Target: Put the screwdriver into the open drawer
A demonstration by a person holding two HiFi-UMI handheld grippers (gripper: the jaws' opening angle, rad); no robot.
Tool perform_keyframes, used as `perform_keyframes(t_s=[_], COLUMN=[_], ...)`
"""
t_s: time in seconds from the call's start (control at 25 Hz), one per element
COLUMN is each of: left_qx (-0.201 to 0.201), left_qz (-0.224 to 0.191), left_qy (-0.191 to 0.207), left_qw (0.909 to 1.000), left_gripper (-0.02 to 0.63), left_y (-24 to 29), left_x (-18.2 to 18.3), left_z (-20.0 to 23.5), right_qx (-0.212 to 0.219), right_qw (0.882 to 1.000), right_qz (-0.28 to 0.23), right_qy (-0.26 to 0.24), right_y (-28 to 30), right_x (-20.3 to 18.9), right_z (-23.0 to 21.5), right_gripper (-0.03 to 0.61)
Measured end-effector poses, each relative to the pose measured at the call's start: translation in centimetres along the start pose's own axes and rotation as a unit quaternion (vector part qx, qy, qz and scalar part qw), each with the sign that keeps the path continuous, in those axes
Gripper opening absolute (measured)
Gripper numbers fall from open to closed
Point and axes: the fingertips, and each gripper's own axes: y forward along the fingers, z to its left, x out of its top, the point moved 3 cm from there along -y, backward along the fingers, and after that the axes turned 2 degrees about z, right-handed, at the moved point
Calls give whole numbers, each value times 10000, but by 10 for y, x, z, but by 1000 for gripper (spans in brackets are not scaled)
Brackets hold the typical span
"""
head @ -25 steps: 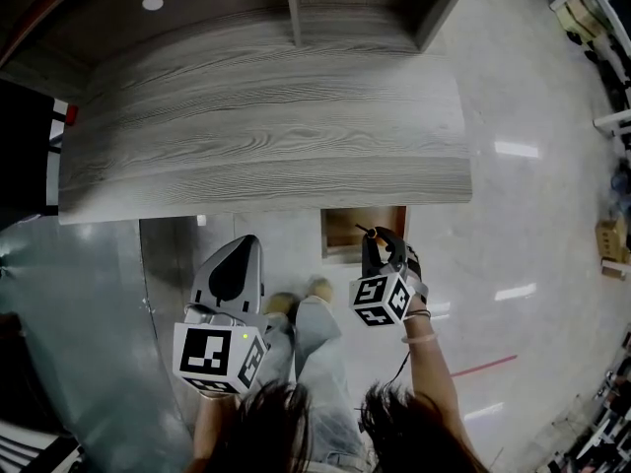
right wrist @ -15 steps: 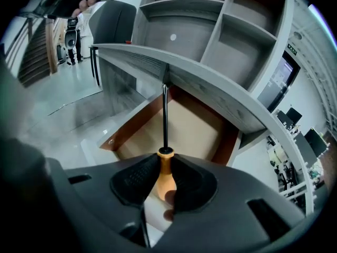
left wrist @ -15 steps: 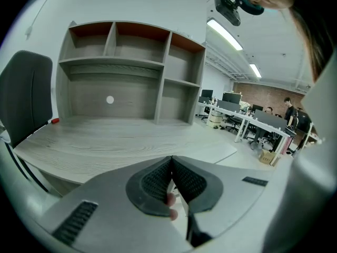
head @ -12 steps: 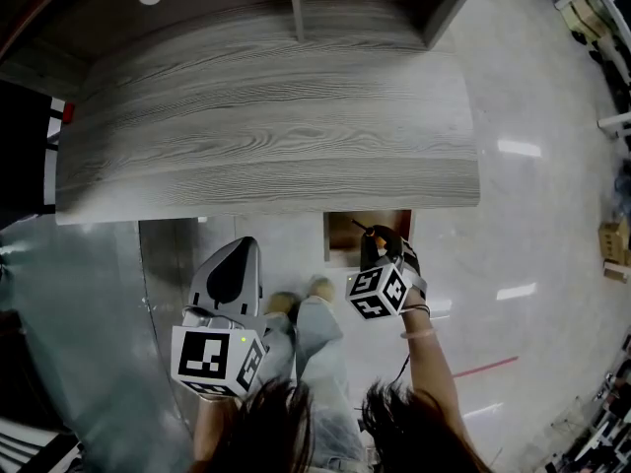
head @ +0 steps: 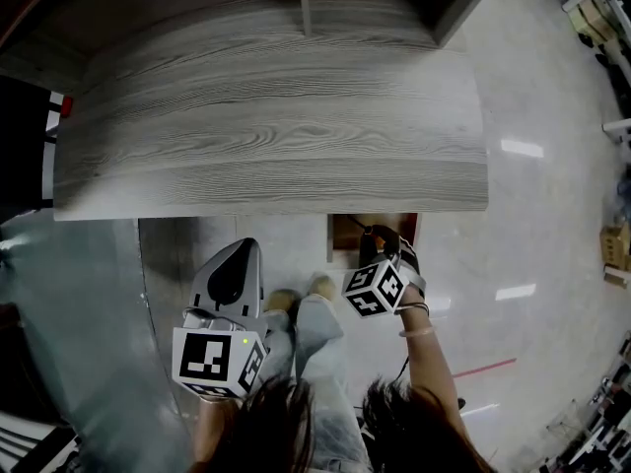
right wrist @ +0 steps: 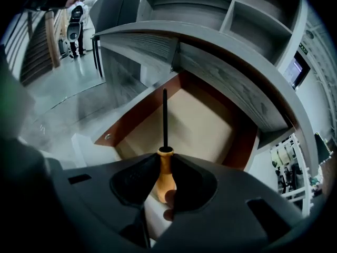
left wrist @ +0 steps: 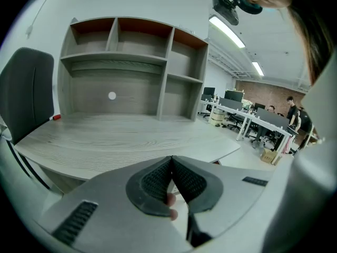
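Item, left: my left hand-held gripper (head: 240,246), clenched on nothing, pads pressed together, parked low in front of the counter (head: 266,116) and unmoved over the last second; no part in this step. Beyond it stood a grey chair back (left wrist: 23,94) and the shelf unit (left wrist: 131,67) on the counter, both well clear. Item, centre: the open drawer (right wrist: 202,123), bare inside, tucked under the counter's overhanging front edge. Item, right: my right hand-held gripper (right wrist: 165,165), grasping the screwdriver (right wrist: 165,175) by its wooden handle, shaft pointing straight ahead. It had crept forward and now hung at the drawer's mouth with the tip over the drawer floor. I judged the carry nearly done, with lowering and release remaining. Obstruction: the counter edge close above, limiting how high I could hold the tool.
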Motion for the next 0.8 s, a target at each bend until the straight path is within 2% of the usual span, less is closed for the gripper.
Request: perform_keyframes(t_s=[0.8], left_qx=[-44], left_qz=[68], left_qy=[28], left_qw=[10000], left_gripper=[17], left_y=[10], left_x=[-8], left_z=[-3], right_qx=[274], right_qw=[9991], right_qz=[259], right_qy=[-181], right_y=[16], right_x=[3], right_z=[9], right_gripper=[91])
